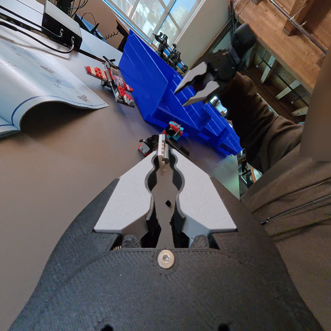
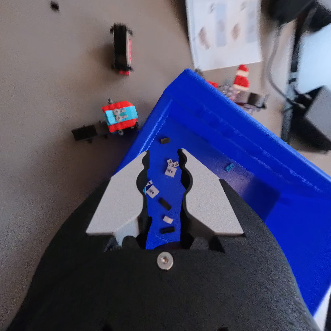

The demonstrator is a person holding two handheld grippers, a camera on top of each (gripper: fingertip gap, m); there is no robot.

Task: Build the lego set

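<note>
My left gripper [image 1: 163, 154] is shut on a thin white and grey studded plate piece [image 1: 161, 146], held upright just above the grey table [image 1: 71, 161]. Right behind it on the table lie a black, grey and red brick build [image 1: 146, 146] and a red and teal block build [image 1: 173, 129]. My right gripper [image 2: 163, 151] is open and empty, hovering over the blue bin [image 2: 223, 125]. Several small grey and black pieces [image 2: 170, 171] lie on the bin floor far below its fingers. The right gripper also shows in the left wrist view [image 1: 180, 98], open above the bin [image 1: 148, 75].
A red and white plane-like model [image 1: 111, 82] stands left of the bin. An open booklet [image 1: 35, 80] and a black box with cables [image 1: 60, 28] lie at the far left. A person's dark sleeve [image 1: 259, 121] is at the right. The red and teal build [image 2: 119, 116] sits beside the bin's corner. The left gripper's tips are roughly 25 cm from the right gripper's.
</note>
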